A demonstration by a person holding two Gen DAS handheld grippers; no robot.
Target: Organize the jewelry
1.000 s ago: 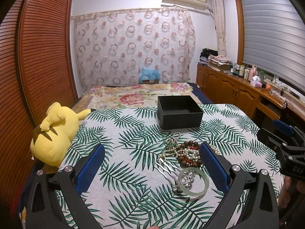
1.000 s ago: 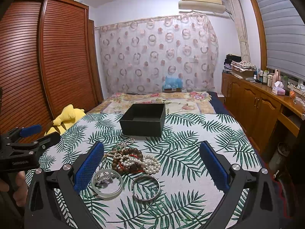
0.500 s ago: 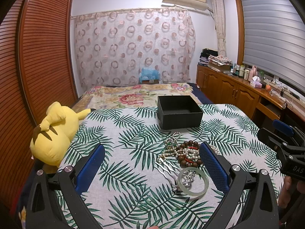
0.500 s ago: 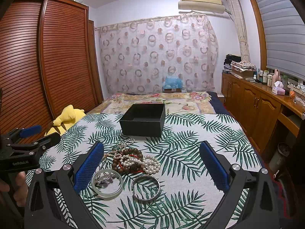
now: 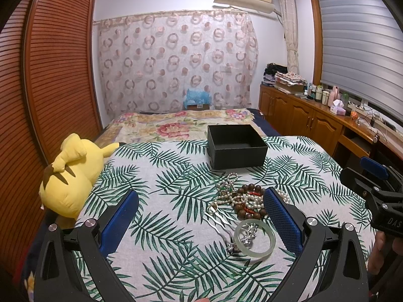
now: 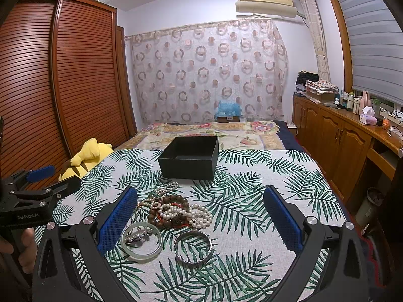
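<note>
A: You're holding the left tool (image 5: pixel 201 216) and the right tool (image 6: pixel 200 216) spread, gripping nothing; the jewelry pile (image 6: pixel 176 210) is lying tangled in front of the empty black box (image 6: pixel 189 161).

B: So you're risking dragging several strands together; the jade bangle (image 6: pixel 141 244) is resting on a silver hairpin (image 5: pixel 221 224).

The leaf-print bedspread (image 6: pixel 252 176) carries a black box (image 6: pixel 189 161), tangled jewelry (image 6: pixel 176 209) and a yellow plush (image 5: pixel 70 173).
</note>
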